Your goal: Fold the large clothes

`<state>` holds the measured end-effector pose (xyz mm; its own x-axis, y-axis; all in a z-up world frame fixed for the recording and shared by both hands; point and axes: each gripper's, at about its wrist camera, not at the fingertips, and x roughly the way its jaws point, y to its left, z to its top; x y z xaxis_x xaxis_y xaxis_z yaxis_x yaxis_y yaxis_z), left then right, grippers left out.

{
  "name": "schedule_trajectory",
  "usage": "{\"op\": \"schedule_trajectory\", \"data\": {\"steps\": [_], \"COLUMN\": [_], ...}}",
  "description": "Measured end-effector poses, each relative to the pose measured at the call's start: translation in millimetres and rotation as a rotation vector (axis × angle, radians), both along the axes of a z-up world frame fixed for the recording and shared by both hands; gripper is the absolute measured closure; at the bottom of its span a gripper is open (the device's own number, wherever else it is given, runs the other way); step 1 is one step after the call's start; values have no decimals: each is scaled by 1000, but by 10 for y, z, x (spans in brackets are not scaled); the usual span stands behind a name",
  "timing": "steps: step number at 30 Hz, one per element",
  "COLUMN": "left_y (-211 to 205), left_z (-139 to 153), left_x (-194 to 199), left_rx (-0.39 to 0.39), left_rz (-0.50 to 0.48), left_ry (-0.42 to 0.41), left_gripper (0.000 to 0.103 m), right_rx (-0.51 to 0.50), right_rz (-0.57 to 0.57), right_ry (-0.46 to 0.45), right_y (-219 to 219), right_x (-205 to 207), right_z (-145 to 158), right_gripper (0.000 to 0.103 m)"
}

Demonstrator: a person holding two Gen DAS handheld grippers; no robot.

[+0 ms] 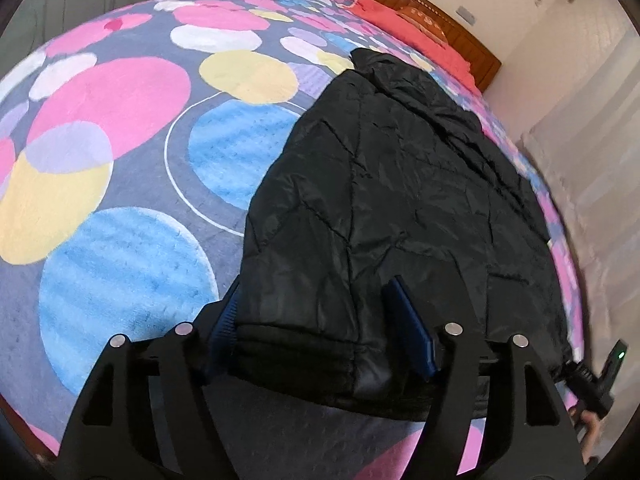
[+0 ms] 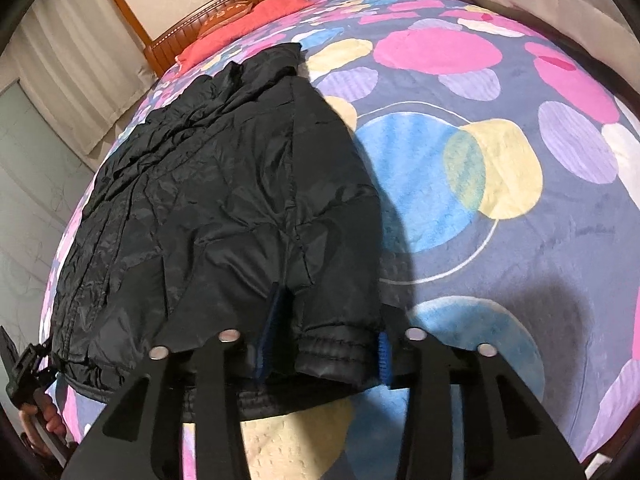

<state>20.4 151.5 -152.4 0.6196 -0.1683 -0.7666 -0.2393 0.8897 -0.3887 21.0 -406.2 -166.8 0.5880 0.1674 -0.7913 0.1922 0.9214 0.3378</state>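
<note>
Two tongs work at the near hem of one black quilted jacket (image 1: 400, 184). The left tongs (image 1: 326, 334) stand around the left bottom corner of the jacket: one blue pad (image 1: 226, 320) touches the left edge of the ribbed hem at about 7 o'clock in the left wrist view, the other blue pad sits on top of the cloth near 5 o'clock. I cannot tell if these pads really press the hem or only frame it. The right tongs (image 2: 324, 350) stand around the right bottom corner, where a cuff-like ribbed part (image 2: 336, 360) fills the gap between the two blue pads; they seem to be clamped on it.

From the tongs outward, the jacket lies flat on the bed and stretches away toward 12 o'clock, with the collar (image 2: 276, 60) at the far end. Under it is a blanket (image 1: 120, 160) with big pink, blue, yellow and lilac circles. At the far end of the bed, near 1 o'clock in the left view, is a red pillow (image 1: 384, 16) against a wooden headboard (image 1: 440, 20).
</note>
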Motion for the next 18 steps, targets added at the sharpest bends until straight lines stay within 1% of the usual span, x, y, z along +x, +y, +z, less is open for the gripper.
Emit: {"op": "schedule_trajectory", "data": {"steps": [1, 2, 5, 6, 7, 8, 9, 10, 11, 12, 13, 15, 18], "left_y": [-12, -21, -15, -10, -2, 9, 15, 12, 2, -17, -30, -47, -34], "left_z": [-1, -3, -2, -1, 4, 7, 10, 17, 32, 52, 77, 115, 187], "left_x": [-4, -12, -51, -61, -81, -100, -111, -118, -130, -141, -149, -165, -224], "left_rx": [7, 8, -11, -14, -21, -32, -45, -54, -59, -56, -54, -53, -79], "left_rz": [-1, 2, 27, 35, 40, 43, 40, 36, 30, 25, 18, 12, 5], "left_ry": [1, 2, -1, -2, -6, -14, -23, -29, -39, -49, -58, -70, -91], "left_gripper": [33, 33, 37, 43, 49, 53, 61, 68, 72, 78, 85, 88, 90], "right_rx": [-9, -12, -27, -30, -16, -1, 6, 11, 15, 25, 36, 69, 112], "right_rz": [-13, -23, -24, -20, -14, -15, -15, -10, -9, -10, -9, -8, -4], "right_ry": [3, 3, 3, 4, 2, 0, -3, -7, -11, -17, -20, -30, -38], "right_y": [-1, 0, 33, 54, 58, 64, 72, 78, 85, 81, 80, 61, 29], "right_x": [-12, -23, -38, -46, -47, -54, -62, -63, -64, -75, -83, -115, -163], "right_z": [-5, -13, -19, -11, -10, -6, 0, 7, 17, 33, 45, 79, 122], "right_gripper": [45, 40, 41, 44, 55, 61, 64, 70, 76, 78, 83, 87, 88]}}
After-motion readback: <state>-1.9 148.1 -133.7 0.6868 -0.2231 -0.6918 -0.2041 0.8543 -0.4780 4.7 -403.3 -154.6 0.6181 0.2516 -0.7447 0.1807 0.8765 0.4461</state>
